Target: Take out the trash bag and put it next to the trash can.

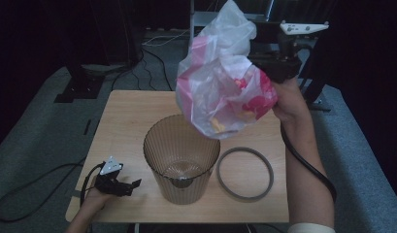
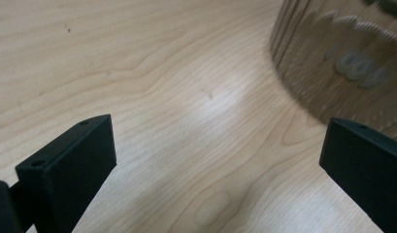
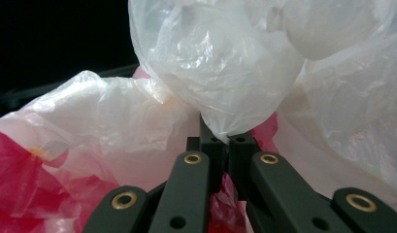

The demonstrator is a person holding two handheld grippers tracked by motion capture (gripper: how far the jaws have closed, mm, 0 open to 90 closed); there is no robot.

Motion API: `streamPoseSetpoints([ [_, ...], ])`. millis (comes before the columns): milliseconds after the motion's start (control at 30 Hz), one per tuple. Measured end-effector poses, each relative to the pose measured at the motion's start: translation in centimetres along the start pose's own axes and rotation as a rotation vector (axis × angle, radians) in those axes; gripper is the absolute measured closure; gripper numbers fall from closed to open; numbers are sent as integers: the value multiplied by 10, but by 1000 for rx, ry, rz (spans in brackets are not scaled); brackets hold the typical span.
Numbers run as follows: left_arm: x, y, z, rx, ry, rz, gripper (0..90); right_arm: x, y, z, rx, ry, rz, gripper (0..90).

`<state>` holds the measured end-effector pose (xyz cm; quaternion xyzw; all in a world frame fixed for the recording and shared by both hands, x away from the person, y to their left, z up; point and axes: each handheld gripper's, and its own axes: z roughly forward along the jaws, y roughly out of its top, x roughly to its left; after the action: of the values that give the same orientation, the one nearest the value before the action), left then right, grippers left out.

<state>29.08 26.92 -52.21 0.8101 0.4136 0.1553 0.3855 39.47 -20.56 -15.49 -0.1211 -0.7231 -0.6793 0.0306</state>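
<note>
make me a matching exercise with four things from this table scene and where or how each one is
Things:
1. plastic bag
2. bin
3. grey ring
4. left tool

States:
A. lying flat on the table, right of the bin in the high view
B. jaws open, low over the table
C. pinched by the right tool, held up in the air
D. standing upright in the middle, open at the top

Pairs: 1-C, 2-D, 3-A, 4-B

Plastic bag (pink-printed) above bin.
</note>
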Motion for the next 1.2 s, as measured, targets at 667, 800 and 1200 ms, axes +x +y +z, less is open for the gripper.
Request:
streamPoseSetpoints([
  [667,5,-9,3,45,-6,-20,0,-80,-63,-28,12,-330,184,892],
  [800,5,-9,3,45,-5,-17,0,-99,-85,-25,35,-374,239,891],
  [1200,5,-10,3,43,-8,-17,0,-143,-142,-9,108,-470,363,891],
])
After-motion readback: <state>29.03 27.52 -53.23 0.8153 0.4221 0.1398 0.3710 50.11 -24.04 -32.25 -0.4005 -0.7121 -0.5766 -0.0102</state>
